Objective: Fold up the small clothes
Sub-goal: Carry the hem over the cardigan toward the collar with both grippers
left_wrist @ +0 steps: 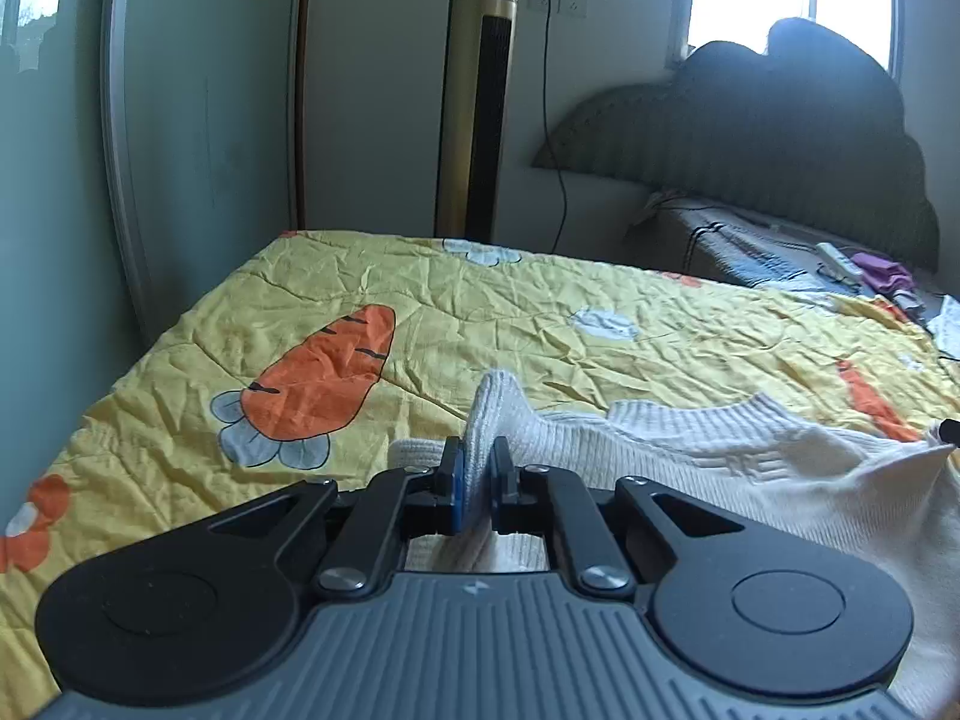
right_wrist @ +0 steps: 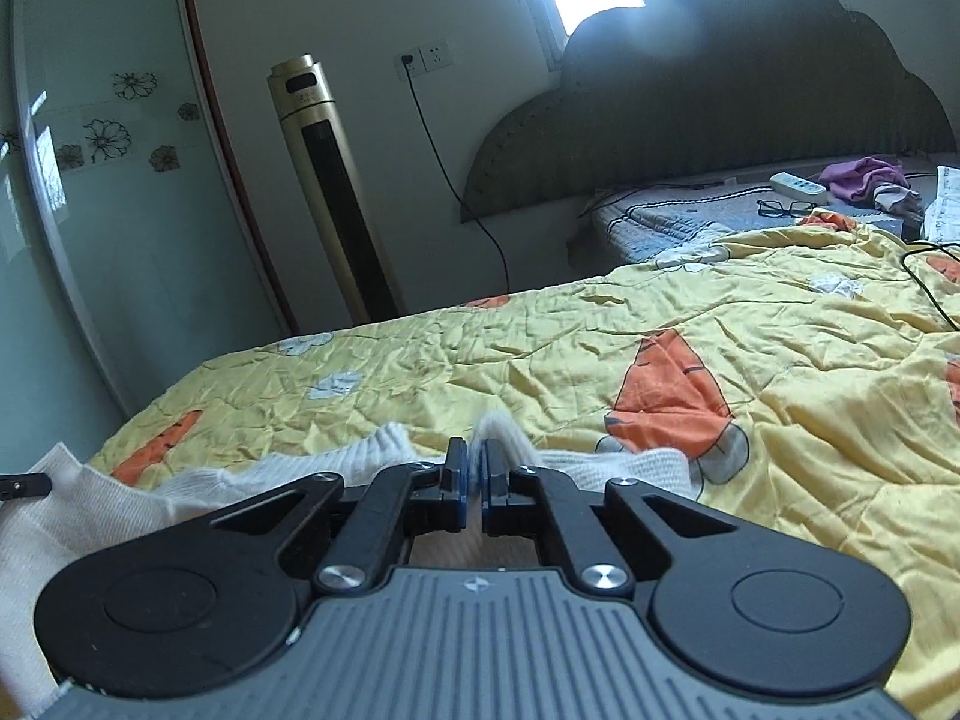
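Both grippers clamped on white knit sweater (left_wrist: 690,450) over yellow quilt (left_wrist: 420,312) on bed: left gripper (left_wrist: 478,468) and right gripper (right_wrist: 474,468) jaws each pinching ribbed edge. Fold step underway; next, probably carry edge across evenly, lay flat

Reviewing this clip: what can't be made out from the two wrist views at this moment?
- White knit garment: its lower part, both views, hidden behind the claw bodies and cut by the frame edges; overall shape unclear.
- Left claw and right claw: pinched fabric between the pads is mostly covered by the pads.
- Dark object at the edge, right wrist view: cut off.
- Small items by the headboard: too small.
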`<state>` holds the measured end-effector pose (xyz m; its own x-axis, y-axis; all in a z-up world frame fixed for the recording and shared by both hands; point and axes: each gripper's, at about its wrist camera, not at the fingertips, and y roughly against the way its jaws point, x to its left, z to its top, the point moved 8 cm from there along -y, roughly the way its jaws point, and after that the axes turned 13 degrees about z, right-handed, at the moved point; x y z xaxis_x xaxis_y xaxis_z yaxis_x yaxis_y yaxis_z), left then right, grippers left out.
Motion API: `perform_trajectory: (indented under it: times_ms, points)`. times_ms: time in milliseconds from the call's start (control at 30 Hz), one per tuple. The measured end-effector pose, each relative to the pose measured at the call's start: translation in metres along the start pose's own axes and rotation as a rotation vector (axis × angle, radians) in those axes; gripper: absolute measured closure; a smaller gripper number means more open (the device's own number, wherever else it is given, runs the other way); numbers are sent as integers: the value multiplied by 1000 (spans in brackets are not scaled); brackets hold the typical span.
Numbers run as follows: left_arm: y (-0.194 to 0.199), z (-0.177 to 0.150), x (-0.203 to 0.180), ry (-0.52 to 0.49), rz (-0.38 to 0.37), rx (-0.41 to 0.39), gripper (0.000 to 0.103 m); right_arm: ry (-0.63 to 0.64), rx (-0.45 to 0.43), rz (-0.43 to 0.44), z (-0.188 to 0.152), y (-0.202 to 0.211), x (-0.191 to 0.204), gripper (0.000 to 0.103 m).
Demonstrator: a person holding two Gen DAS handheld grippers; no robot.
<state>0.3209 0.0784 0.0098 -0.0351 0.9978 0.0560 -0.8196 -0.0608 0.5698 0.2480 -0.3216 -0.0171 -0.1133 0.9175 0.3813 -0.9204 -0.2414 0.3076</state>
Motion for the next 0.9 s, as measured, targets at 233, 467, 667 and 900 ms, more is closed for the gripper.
perform_trajectory:
  times_ms: [233, 467, 667, 900]
  points:
    - [-38, -29, -1, -19, 25, 98, 95, -22, 94, -53, -6, -29, -33, 66]
    - [-38, -33, -2, -29, -13, 113, 94, -7, 231, 67, -7, -19, -47, 33]
    - [-26, -33, -1, -24, 15, 58, 95, 69, 353, 92, -25, -42, -33, 90]
    - [-22, 3, -6, -8, 47, -13, 95, 203, 136, 0, 21, -14, -14, 92]
